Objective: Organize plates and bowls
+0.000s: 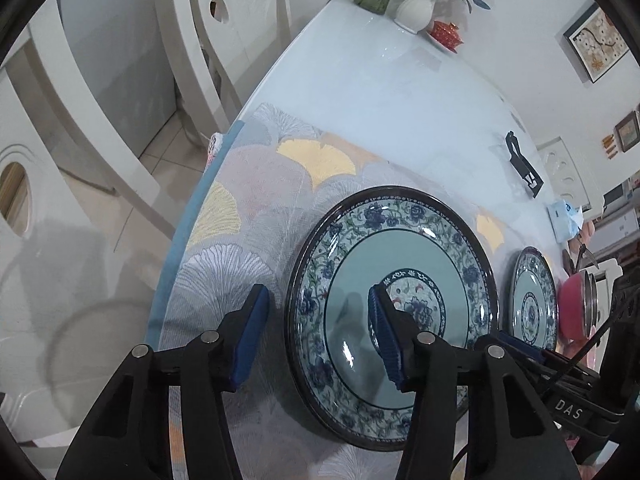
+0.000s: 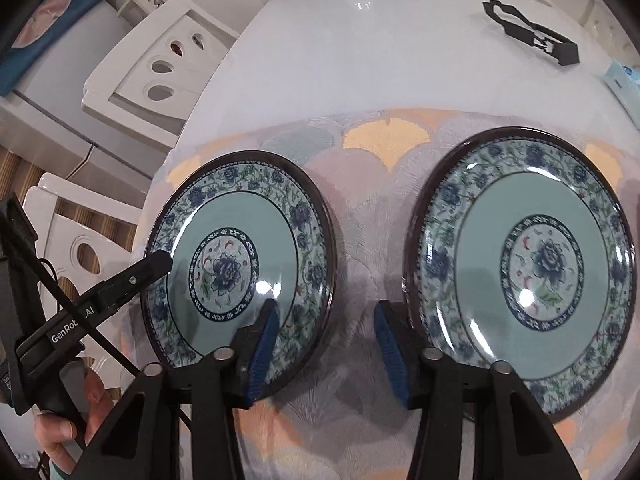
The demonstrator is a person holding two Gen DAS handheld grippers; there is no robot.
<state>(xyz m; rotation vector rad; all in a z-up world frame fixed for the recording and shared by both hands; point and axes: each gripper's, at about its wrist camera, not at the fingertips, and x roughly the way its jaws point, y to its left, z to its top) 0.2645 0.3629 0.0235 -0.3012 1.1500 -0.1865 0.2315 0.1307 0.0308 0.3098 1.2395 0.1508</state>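
Blue-padded fingers (image 2: 262, 354) of the right gripper (image 2: 324, 354) stand apart over the cloth (image 2: 360, 208), straddling the gap between two plates and gripping nothing. Left of that gap lies the left plate (image 2: 240, 268); right of it, the right plate (image 2: 520, 272). At the left plate's outer rim, the left gripper (image 1: 316, 336) spreads astride the edge, not clamped.

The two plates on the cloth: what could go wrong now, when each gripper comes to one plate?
1. The left gripper straddles the left plate's rim, jaws open; a shallow bite on glossy glaze could slip.
2. The right gripper hangs over the gap between the left plate and the right plate; its fingers might knock either rim.
3. The patterned cloth may drag or bunch if a plate slides.
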